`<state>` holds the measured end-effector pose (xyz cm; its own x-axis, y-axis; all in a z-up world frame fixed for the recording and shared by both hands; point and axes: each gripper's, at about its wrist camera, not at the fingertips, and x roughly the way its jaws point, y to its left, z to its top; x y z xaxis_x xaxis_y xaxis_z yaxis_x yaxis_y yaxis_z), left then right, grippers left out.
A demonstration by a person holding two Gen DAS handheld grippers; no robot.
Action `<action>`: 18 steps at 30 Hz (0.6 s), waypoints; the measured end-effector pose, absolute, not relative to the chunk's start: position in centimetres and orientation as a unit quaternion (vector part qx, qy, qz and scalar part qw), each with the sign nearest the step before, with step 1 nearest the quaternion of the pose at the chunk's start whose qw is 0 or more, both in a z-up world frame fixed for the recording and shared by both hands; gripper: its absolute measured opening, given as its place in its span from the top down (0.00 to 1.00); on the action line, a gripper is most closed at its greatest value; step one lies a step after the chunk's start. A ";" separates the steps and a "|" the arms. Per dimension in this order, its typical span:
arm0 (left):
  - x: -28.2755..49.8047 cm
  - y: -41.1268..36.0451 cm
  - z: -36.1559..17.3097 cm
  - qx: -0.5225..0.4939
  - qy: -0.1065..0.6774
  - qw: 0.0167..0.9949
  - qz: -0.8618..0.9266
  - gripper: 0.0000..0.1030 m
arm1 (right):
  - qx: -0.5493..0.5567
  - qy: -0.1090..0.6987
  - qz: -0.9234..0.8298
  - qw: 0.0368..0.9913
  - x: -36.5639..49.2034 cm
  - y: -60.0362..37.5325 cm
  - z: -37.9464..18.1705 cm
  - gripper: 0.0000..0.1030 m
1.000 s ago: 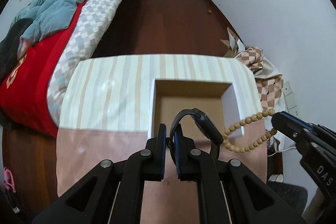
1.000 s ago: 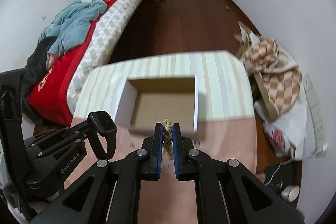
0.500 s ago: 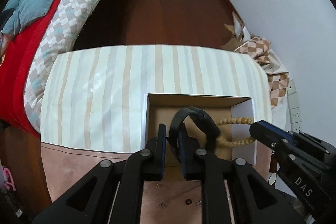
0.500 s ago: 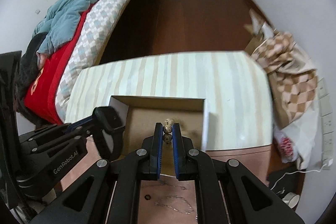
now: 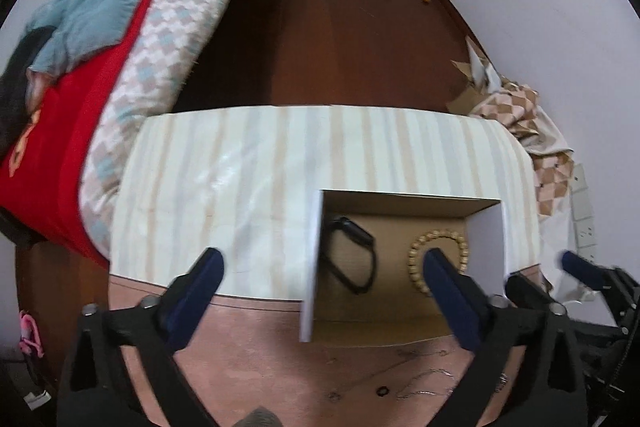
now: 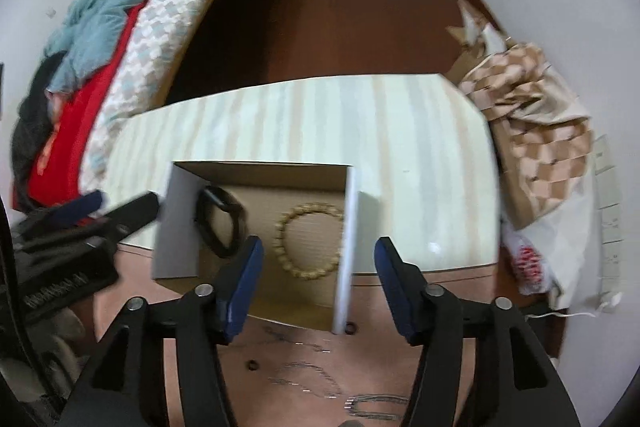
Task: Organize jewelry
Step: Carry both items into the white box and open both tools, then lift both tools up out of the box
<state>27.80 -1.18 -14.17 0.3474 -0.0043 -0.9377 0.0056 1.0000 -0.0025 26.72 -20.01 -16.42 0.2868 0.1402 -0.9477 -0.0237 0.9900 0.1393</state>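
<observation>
An open cardboard box (image 5: 486, 239) (image 6: 176, 227) stands on the striped table. A black watch (image 5: 352, 253) (image 6: 220, 223) lies in its left part, and a wooden bead bracelet (image 5: 438, 259) (image 6: 310, 241) lies flat to its right. My left gripper (image 5: 322, 267) is open and empty, with its fingers spread over the box's left wall. My right gripper (image 6: 318, 259) is open and empty just above the box's near edge. Thin silver chains (image 6: 316, 383) (image 5: 424, 385) and small rings (image 6: 251, 365) lie on the pink cloth in front of the box.
The striped table top (image 5: 248, 167) stretches left of and behind the box. A bed with red and blue covers (image 5: 92, 39) stands at the left. A checked bag (image 6: 536, 147) leans on the right wall. The brown floor lies beyond.
Both grippers opened. The watch and the bead bracelet left the fingers and now lie inside the box. Both grippers drew back a little toward me.
</observation>
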 end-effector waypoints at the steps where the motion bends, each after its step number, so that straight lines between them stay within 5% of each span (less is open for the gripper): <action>1: 27.4 -1.0 -14.2 0.004 0.566 0.825 0.004 0.00 | 0.037 0.593 0.041 0.803 26.3 -19.9 -16.5 0.13; 2: 27.2 -0.8 -14.2 0.004 0.563 0.827 0.006 0.00 | 0.033 0.591 0.037 0.805 26.1 -20.0 -16.5 0.07; 18: 21.8 -0.9 -13.0 0.003 0.530 0.847 0.030 0.00 | -0.013 0.553 -0.012 0.833 21.4 -19.3 -14.6 0.03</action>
<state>21.76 -0.91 -12.98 0.4355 0.0537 -0.8986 -0.0465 0.9982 0.0371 21.41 -19.33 -14.55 0.3878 -0.0349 -0.9211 0.0055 0.9994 -0.0356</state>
